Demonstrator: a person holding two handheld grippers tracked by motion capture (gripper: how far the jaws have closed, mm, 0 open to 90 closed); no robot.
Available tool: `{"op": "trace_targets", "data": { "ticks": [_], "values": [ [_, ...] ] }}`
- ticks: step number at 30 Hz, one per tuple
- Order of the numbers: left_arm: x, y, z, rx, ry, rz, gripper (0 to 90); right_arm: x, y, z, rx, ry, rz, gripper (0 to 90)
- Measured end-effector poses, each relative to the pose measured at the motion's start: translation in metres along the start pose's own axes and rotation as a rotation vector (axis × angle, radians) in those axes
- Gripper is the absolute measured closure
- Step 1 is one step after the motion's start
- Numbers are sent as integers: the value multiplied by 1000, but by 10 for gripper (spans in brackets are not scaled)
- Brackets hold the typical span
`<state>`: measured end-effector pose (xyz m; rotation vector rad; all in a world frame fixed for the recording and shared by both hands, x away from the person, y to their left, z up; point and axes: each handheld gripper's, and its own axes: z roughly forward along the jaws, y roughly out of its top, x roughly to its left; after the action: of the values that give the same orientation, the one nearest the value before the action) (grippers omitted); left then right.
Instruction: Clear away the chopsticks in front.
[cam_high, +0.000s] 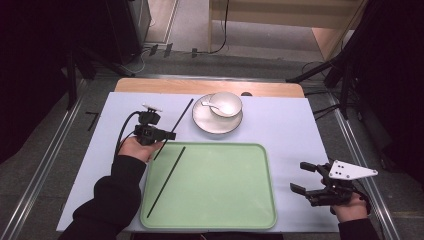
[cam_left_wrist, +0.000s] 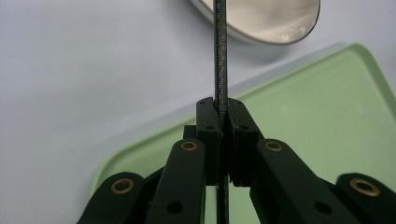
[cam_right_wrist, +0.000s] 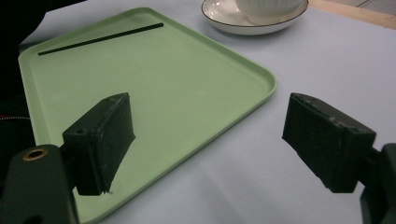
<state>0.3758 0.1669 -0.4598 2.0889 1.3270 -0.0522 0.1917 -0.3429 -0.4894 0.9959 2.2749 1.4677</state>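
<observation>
We hold a thin black chopstick clamped in our left gripper, pinched apparently near mid-length above the tray edge; it seems light, stiff and slippery. Our right gripper's fingers stand apart.

In the left gripper view, the plate is cut off by the top edge, and the held chopstick is hidden between the closed jaws of the left gripper and cut off at top and bottom. The green tray is cut off at the right and bottom and partly hidden behind the jaws. In the right gripper view, the bowl is cut off by the top edge, and the near tray corner is covered by the right gripper. In the high view, both sleeves are cut off at the bottom, and the spoon is too small for detail.
</observation>
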Motion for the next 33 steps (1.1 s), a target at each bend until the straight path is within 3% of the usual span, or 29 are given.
{"op": "trace_targets", "data": {
  "ticks": [9,18,33],
  "values": [
    [-2,-32,-10,11,6,12,862,1,1,0,3,1,-6,168],
    [-4,-66,-21,41,-16,-14,862,1,3,3,2,6,-9,168],
    [-7,-108,-26,125,12,-66,861,-1,7,8,6,21,-24,168]
  ]
}}
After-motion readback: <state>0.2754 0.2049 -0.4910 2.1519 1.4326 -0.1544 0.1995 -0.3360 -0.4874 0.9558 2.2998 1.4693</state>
